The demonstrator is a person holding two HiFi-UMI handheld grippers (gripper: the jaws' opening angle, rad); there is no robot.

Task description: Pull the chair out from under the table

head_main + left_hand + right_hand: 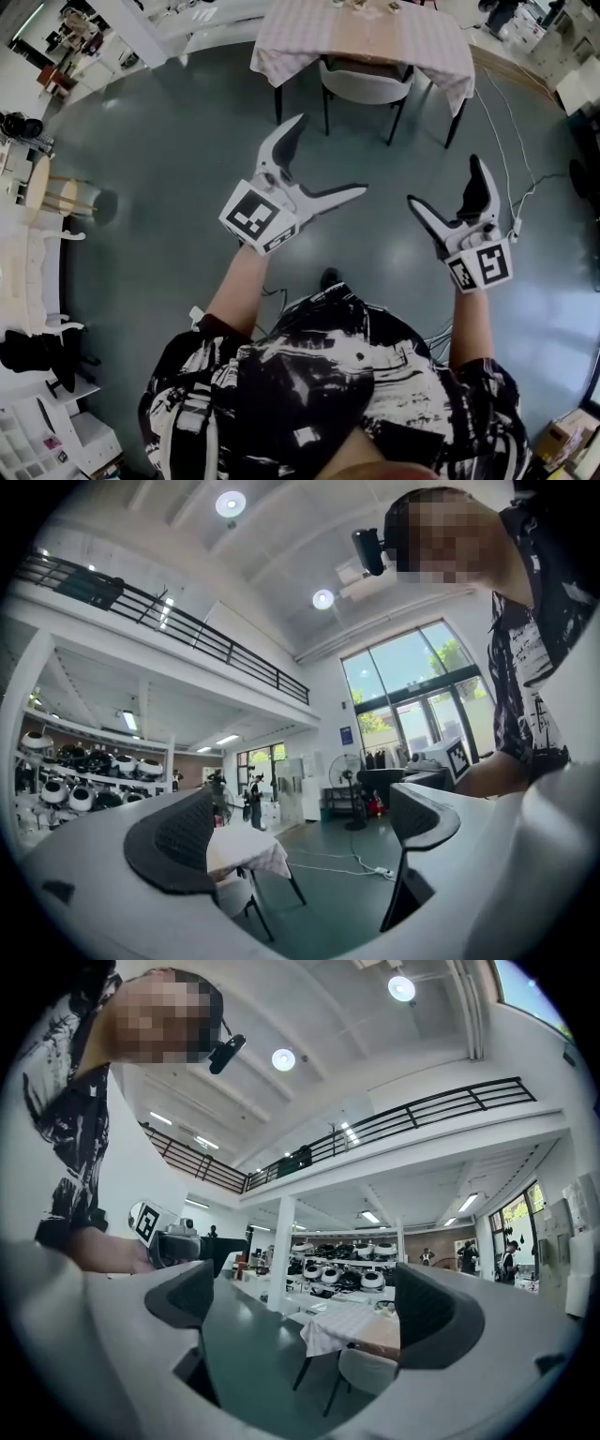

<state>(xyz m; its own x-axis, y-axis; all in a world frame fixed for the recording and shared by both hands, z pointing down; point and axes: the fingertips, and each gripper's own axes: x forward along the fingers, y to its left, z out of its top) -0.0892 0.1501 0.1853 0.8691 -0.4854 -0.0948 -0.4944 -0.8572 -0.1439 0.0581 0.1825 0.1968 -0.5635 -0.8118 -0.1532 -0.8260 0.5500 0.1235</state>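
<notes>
- Nearest us, our patterned shirt (309, 394) fills the bottom of the head view, with both forearms reaching forward from it.
- We hold the left gripper (333, 155) with its jaws wide apart and nothing between them but bare floor (169, 169).
- Our right gripper (443, 180) is likewise spread open and empty, level with the left one.
- Straight ahead of both pairs of jaws, and well apart from them, stands the grey chair (366, 84), its seat tucked under the cloth-draped surface (300, 42) and its curved backrest turned toward us.
- That backrest runs left to right across our line of approach, so its top edge lies crosswise to both jaws.
- Seen from the left gripper view, the chair sits low beside the left-hand jaw; from the right gripper view, it sits low toward the right-hand jaw, so it lies between the two grippers.
- We judge the left gripper slightly nearer, though either must travel forward before closing on the backrest.
</notes>
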